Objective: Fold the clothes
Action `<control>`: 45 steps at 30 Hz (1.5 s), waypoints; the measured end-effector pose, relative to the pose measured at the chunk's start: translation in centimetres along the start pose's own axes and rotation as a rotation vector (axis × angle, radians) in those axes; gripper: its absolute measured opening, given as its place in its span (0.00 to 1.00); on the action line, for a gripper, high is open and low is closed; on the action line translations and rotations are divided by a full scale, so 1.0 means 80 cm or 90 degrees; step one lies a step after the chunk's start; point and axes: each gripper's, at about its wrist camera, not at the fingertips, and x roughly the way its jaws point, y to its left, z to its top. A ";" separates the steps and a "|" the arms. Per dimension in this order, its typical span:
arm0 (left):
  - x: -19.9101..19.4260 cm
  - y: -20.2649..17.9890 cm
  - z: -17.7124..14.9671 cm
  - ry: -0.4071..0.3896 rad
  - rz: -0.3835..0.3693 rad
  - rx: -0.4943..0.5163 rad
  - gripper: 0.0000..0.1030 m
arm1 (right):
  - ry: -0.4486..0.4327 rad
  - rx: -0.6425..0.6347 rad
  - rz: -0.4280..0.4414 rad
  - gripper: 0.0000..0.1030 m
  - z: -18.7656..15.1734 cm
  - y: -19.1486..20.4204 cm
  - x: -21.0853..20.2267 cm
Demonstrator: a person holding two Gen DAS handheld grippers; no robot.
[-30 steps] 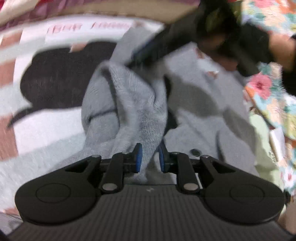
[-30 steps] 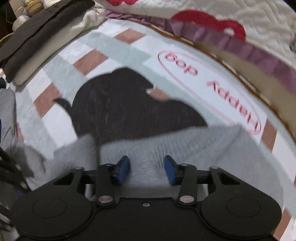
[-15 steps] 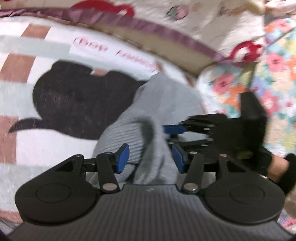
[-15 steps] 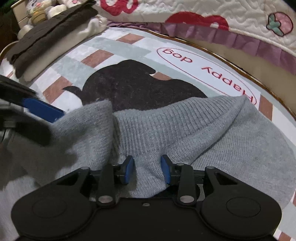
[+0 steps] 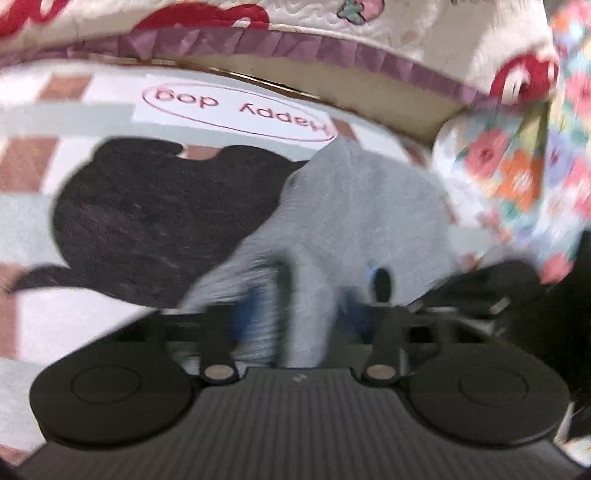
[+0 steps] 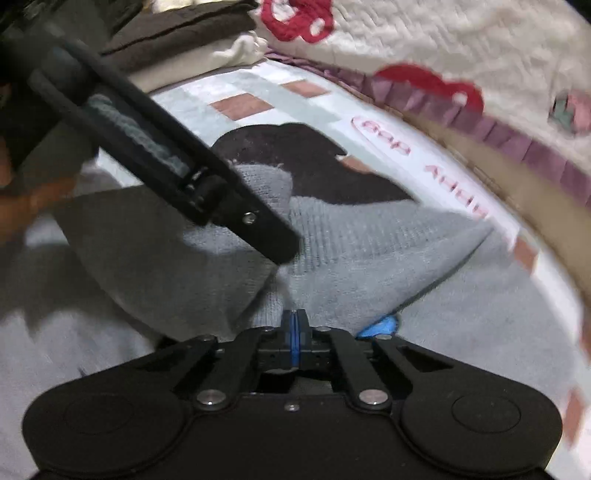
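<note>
Both my tongs have just squeezed in, my left gripper (image 5: 308, 314) and my right gripper (image 6: 293, 325) each pinching the grey sweater (image 6: 369, 251) bunched on the dog blanket (image 5: 92, 325), so I think I can fold now.

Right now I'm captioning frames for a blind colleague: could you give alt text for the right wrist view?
The right gripper is pinched shut on a fold of a grey knit sweater lying on a "Happy dog" blanket. The left gripper reaches in from the upper left over the sweater.

Sweater (image 6: 369, 240) is spread on the mat (image 6: 258, 85); quilt (image 6: 461, 48) is draped behind; folded stack (image 6: 177, 33) at far left.
</note>
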 end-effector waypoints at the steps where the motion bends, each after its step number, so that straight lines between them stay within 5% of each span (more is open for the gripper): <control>1: -0.003 0.001 -0.003 -0.002 -0.004 -0.001 0.10 | -0.004 0.026 -0.003 0.02 0.000 -0.006 -0.005; 5: -0.019 -0.013 -0.018 -0.012 -0.009 0.036 0.06 | -0.031 0.130 -0.025 0.06 -0.006 -0.044 -0.024; 7: -0.040 -0.046 -0.030 -0.006 -0.025 0.109 0.06 | -0.041 0.187 -0.044 0.18 -0.011 -0.073 -0.033; 9: -0.063 -0.076 -0.050 0.007 -0.092 0.160 0.06 | -0.060 0.254 -0.060 0.35 -0.021 -0.105 -0.043; 13: -0.076 -0.105 -0.092 0.041 -0.103 0.207 0.06 | -0.076 0.353 -0.078 0.36 -0.043 -0.158 -0.065; 20: -0.053 -0.050 -0.089 0.098 -0.101 0.064 0.07 | -0.040 0.466 -0.128 0.54 -0.079 -0.241 -0.050; 25: -0.066 -0.027 -0.077 0.038 -0.164 -0.004 0.09 | -0.059 0.570 -0.086 0.54 -0.114 -0.301 -0.025; 28: -0.071 -0.012 -0.075 0.013 -0.196 -0.061 0.18 | -0.074 0.646 -0.050 0.55 -0.135 -0.328 -0.006; 31: -0.067 -0.006 -0.070 0.008 -0.168 -0.082 0.22 | -0.080 0.710 -0.002 0.55 -0.155 -0.343 0.013; 37: -0.055 0.016 -0.061 -0.023 -0.136 -0.161 0.33 | -0.078 0.643 0.128 0.55 -0.163 -0.310 0.021; 43: -0.035 0.027 -0.052 -0.029 -0.054 -0.173 0.51 | -0.113 0.691 0.117 0.55 -0.153 -0.326 0.043; 44: -0.029 0.032 -0.050 -0.030 -0.055 -0.180 0.61 | -0.126 0.686 0.086 0.49 -0.146 -0.326 0.044; 45: -0.022 0.036 -0.047 -0.024 -0.056 -0.188 0.59 | -0.138 0.679 0.059 0.32 -0.139 -0.326 0.045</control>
